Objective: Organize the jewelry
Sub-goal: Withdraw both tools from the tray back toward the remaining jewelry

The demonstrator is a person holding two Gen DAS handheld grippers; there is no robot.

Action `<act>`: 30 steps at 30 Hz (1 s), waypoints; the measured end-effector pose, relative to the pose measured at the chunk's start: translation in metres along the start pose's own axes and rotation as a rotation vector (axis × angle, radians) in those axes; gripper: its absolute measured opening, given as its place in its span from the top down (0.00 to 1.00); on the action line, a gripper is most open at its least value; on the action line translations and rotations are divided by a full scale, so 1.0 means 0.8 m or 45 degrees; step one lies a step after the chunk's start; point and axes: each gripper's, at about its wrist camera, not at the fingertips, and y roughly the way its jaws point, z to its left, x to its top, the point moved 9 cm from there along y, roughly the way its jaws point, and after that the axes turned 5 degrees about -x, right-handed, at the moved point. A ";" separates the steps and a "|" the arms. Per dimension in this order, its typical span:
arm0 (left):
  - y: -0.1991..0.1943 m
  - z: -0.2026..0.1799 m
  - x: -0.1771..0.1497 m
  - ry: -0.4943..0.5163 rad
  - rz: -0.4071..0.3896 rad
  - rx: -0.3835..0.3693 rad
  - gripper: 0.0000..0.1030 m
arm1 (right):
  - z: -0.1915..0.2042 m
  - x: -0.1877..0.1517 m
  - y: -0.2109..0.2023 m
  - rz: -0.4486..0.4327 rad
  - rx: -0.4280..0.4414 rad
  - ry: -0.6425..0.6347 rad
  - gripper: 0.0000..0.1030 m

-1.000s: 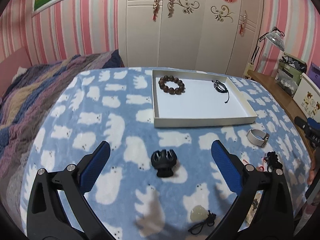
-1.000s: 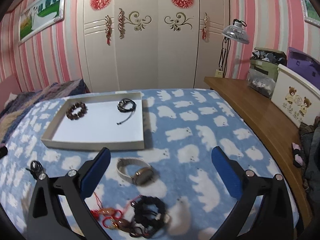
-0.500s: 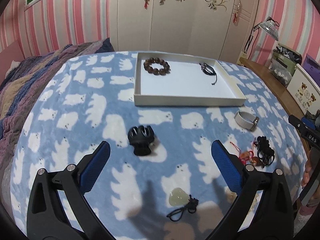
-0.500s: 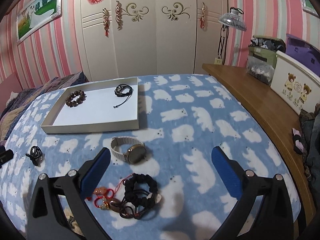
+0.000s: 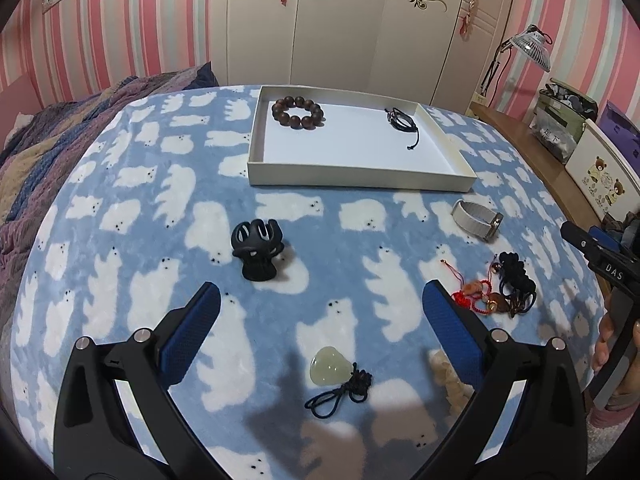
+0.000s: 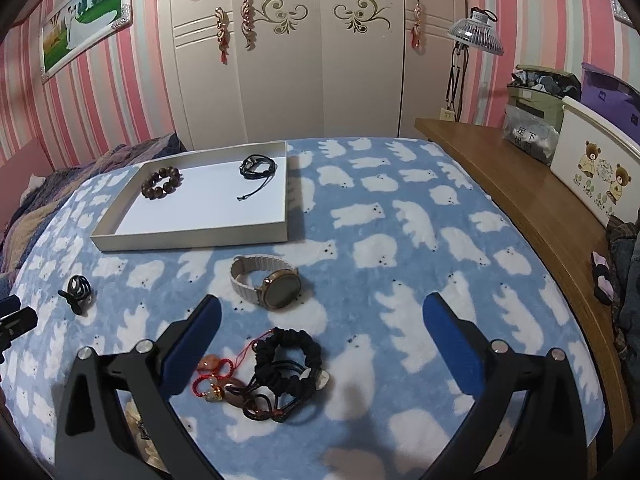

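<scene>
A shallow white tray lies on the polar-bear blanket and holds a brown bead bracelet and a black cord bracelet. Loose on the blanket are a black hair claw, a pale green pendant on black cord, a watch, and a tangle of black scrunchie and red cord charms. My left gripper is open above the pendant. My right gripper is open above the tangle.
A wooden desk runs along the right side with a bear-print box, bags and a lamp. A striped quilt lies at the left. A white wardrobe stands behind. A hand holds the right gripper's handle.
Both grippers have drawn back and risen, so the tray and hair claw look farther off. The pendant and the tangle now show fully between the fingers. Nothing was picked up.
</scene>
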 end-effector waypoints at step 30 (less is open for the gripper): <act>0.027 -0.045 -0.036 0.025 0.159 -0.088 0.03 | -0.007 -0.033 0.018 0.158 0.026 -0.030 0.02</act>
